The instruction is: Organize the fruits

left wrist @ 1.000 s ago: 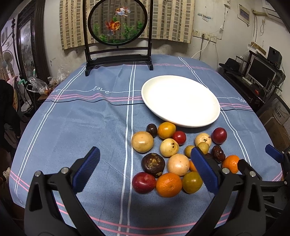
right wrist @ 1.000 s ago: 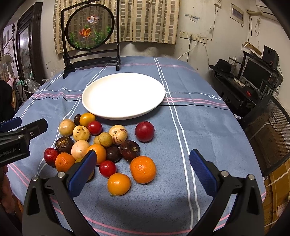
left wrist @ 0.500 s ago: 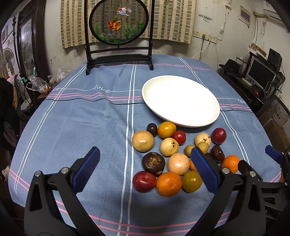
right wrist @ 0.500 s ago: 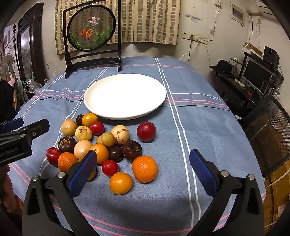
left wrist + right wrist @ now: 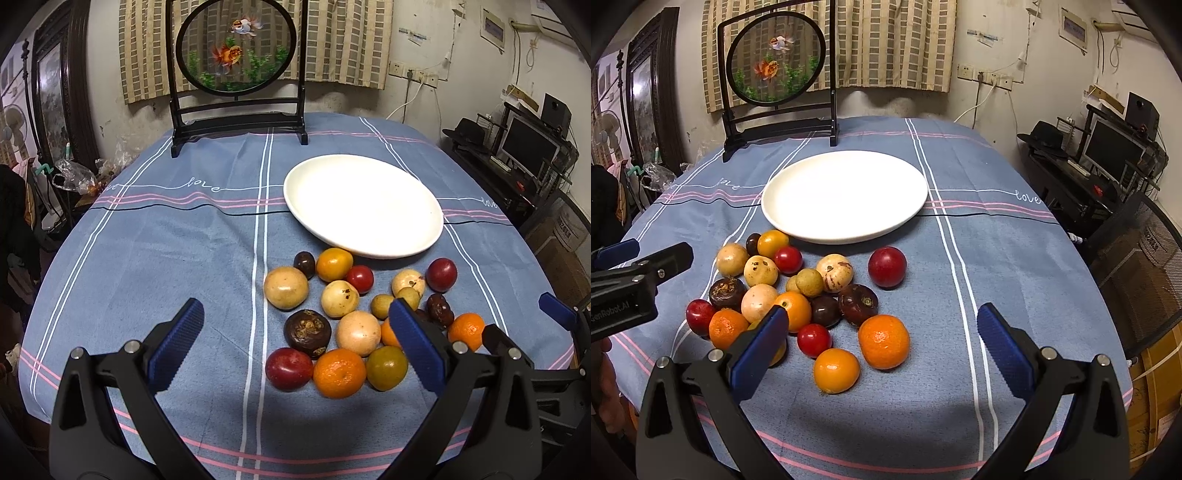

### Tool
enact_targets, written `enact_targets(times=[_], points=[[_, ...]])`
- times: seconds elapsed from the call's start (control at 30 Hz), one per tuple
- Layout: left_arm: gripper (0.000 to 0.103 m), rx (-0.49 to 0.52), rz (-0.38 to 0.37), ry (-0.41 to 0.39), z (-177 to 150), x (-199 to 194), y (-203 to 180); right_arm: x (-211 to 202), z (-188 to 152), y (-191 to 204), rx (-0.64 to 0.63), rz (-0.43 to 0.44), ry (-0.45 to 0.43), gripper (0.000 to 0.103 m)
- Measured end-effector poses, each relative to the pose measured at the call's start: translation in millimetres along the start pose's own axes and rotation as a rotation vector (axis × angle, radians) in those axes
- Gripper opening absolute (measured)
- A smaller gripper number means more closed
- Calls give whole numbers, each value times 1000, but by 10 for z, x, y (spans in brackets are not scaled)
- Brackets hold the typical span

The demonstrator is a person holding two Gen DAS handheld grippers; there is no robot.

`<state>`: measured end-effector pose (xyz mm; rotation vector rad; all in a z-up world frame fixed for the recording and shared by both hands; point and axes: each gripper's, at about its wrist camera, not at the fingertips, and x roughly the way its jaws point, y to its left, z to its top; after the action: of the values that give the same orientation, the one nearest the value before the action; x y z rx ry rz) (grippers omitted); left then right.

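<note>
A round table under a blue striped cloth carries everything; at its far edge stands a black-framed round screen painted with goldfish; toward the far right of the middle lies a white plate, bare of fruit; just in front of the plate, on the cloth near the front edge, sits the pile of fruit, the pieces mostly touching one another; a big orange and a smaller yellow-orange fruit lie at the pile's front right, a red plum sits slightly apart on the right, and a dark, rough-skinned fruit rests toward the left side; the left gripper hangs over the front edge with its fingers spread wide, grasping nothing; the right gripper hangs beside it above the pile's right side, fingers likewise released and holding nothing.
</note>
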<state>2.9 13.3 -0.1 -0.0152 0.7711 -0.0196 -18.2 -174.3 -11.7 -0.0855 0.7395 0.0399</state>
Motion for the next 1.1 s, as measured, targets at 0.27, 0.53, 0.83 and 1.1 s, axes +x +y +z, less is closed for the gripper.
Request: enact_targets(times=[0.27,0.53,0.83,1.1], points=[[101,6,-3,5,-11,-3,7,-10,-49,33,-37,-1,-5,102],[101,13,-11,10,-16,-15,-5,-4,-82,54,-47,21,9,102],[101,8,11,45,-334,-74,451,13,-510,-51,-67,170,92,102],[101,-29,-39,92,-643,-50,685,238,-538,123,-70,240,143,66]])
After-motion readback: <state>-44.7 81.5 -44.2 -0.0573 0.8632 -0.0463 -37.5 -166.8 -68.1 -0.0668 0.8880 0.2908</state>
